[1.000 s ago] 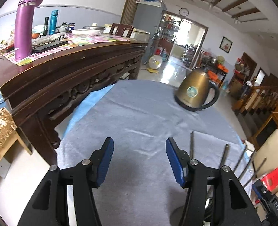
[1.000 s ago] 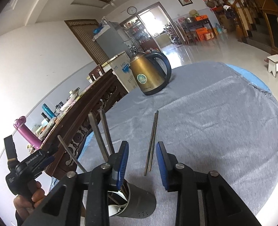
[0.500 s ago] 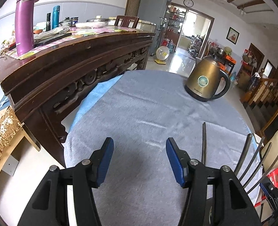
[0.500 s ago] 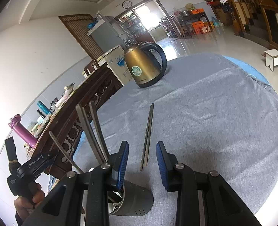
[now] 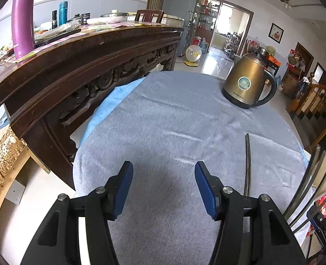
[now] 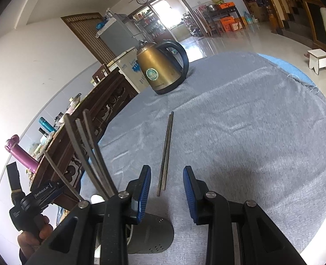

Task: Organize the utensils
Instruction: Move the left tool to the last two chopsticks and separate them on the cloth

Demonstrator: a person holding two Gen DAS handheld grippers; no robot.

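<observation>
Chopsticks on the cloth: the loose pair of chopsticks (image 6: pixel 165 152) lay side by side on the grey tablecloth (image 6: pixel 251 132), just ahead of the right gripper (image 6: pixel 167 187), with their near ends reaching in between its fingertips.
Change over the last second: both wrist views had tipped lower, so the cloth filled more of each view and the pair sat closer to the right gripper than a second before.
Right gripper: narrowly parted and empty, its blue pads either side of the pair's near tips but apart from them.
Left gripper: the left gripper (image 5: pixel 163 185) stood about half open over bare cloth, holding nothing; the pair lay off to its right.
Holder: the grey perforated utensil holder (image 6: pixel 149 236) sat just below and left of the right gripper, with several chopsticks (image 6: pixel 90 152) already standing in it.
Meaning for the task: the right gripper looked lined up for a pick; lifting the pair and dropping it into the holder remained.
Kettle: the gold kettle (image 6: pixel 160 66) stood well beyond, clear of the work.
</observation>
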